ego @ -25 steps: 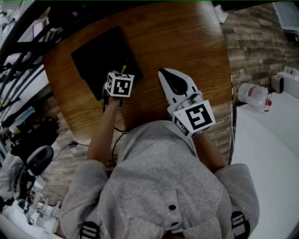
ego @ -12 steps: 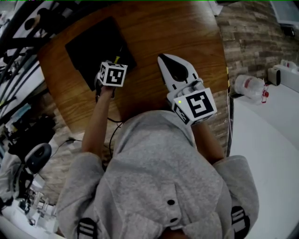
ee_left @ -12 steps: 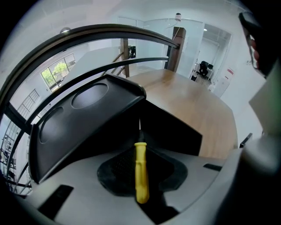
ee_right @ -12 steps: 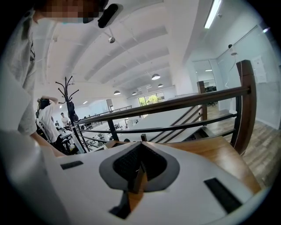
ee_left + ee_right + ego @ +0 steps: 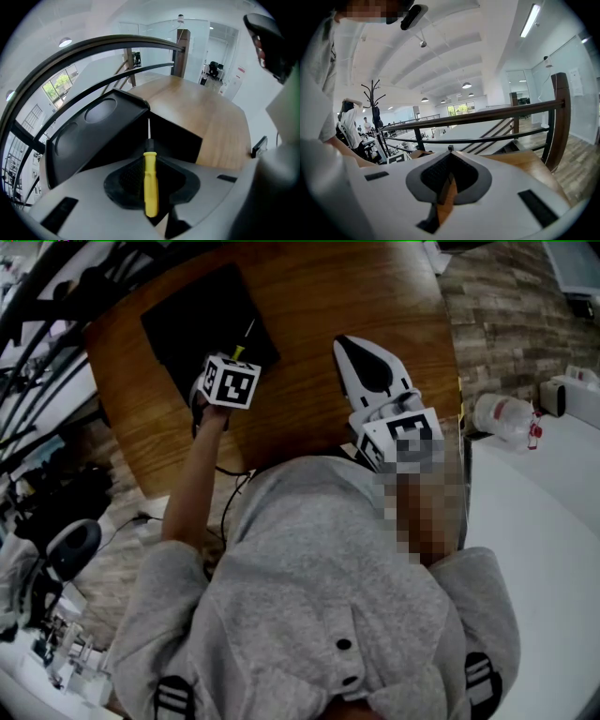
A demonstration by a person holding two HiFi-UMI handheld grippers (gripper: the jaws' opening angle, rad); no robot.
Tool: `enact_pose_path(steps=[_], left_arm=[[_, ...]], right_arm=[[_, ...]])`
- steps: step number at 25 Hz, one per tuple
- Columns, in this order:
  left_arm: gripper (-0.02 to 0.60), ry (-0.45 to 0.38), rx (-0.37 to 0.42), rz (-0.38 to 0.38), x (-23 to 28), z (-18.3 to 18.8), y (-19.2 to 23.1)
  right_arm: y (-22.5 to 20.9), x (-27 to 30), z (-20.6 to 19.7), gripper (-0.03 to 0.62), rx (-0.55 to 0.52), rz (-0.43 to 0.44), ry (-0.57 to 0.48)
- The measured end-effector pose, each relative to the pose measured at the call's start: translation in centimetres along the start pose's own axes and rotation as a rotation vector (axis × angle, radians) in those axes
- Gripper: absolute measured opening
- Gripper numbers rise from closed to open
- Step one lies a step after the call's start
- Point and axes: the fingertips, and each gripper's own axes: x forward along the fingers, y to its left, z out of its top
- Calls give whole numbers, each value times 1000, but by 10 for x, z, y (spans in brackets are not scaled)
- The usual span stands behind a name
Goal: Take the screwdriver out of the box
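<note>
A yellow-handled screwdriver [image 5: 150,183] sits between the jaws of my left gripper [image 5: 149,152], which is shut on the handle. Its thin metal shaft [image 5: 149,129] points away from me toward the black box [image 5: 93,131]. In the head view the left gripper [image 5: 236,357] hangs over the near right corner of the black box [image 5: 192,320], with the screwdriver [image 5: 240,351] sticking out past the marker cube. My right gripper [image 5: 349,341] hovers over the bare wooden table [image 5: 319,296] to the right of the box. Its jaws are together with nothing in them.
The round wooden table [image 5: 211,112] ends close behind the box, where a dark metal railing [image 5: 117,47] curves past. A white surface with a clear plastic bottle [image 5: 502,418] lies to the right of the table. The person's grey hooded top fills the lower head view.
The left gripper has risen a little from the box with the screwdriver, whose handle and shaft now show beyond the marker cube. The right gripper has drifted slightly right and further away.
</note>
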Motion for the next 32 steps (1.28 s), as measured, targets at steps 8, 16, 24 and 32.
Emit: enact_pose_path(steps=[8, 16, 24, 32], left_arm=[[81, -20, 32, 25, -20, -4, 4], [81, -67, 21, 32, -33, -4, 4], [81, -125, -23, 33, -56, -12, 11], [81, -267, -107, 60, -100, -15, 15]], right_arm=[[18, -9, 3, 15, -10, 7, -22], [30, -16, 3, 15, -19, 5, -37], [51, -17, 4, 15, -28, 3, -55], [70, -23, 6, 15, -54, 12, -71]])
